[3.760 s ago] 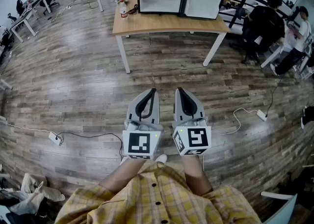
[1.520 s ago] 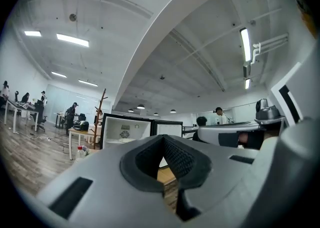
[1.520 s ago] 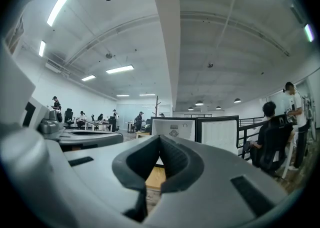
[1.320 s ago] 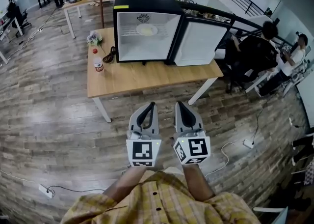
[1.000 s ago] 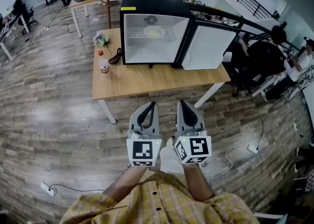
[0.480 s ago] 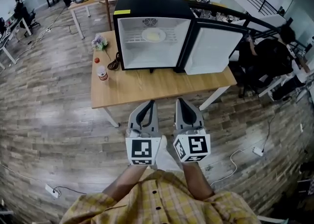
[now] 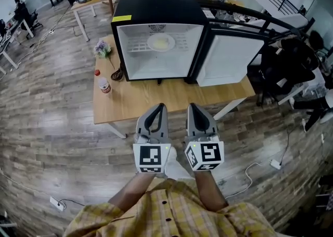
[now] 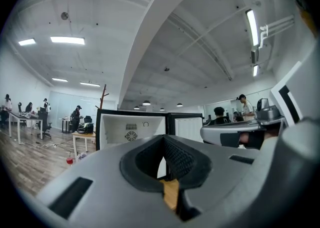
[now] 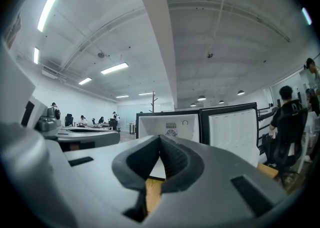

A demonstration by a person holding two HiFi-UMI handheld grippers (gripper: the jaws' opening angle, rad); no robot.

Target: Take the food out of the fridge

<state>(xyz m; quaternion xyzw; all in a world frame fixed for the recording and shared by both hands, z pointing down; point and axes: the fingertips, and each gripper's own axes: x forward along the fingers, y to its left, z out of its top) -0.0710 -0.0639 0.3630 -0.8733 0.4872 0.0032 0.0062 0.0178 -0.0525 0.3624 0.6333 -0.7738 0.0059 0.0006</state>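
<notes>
A black mini fridge stands on a wooden table, its door swung open to the right. Inside, on the upper wire shelf, lies a pale round plate of yellowish food. My left gripper and right gripper are held side by side, level, just short of the table's near edge, and point at the fridge. Both are shut with nothing between the jaws. The open fridge shows beyond the jaws of the left gripper. It also shows as the fridge beyond the right gripper.
On the table's left part are a small bottle, a bunch of flowers and a black cable. People sit at desks to the right and at the far left. Power strips lie on the wooden floor.
The fridge and table have come nearer and look larger. Both grippers have moved forward toward the table's edge, still shut and side by side.
</notes>
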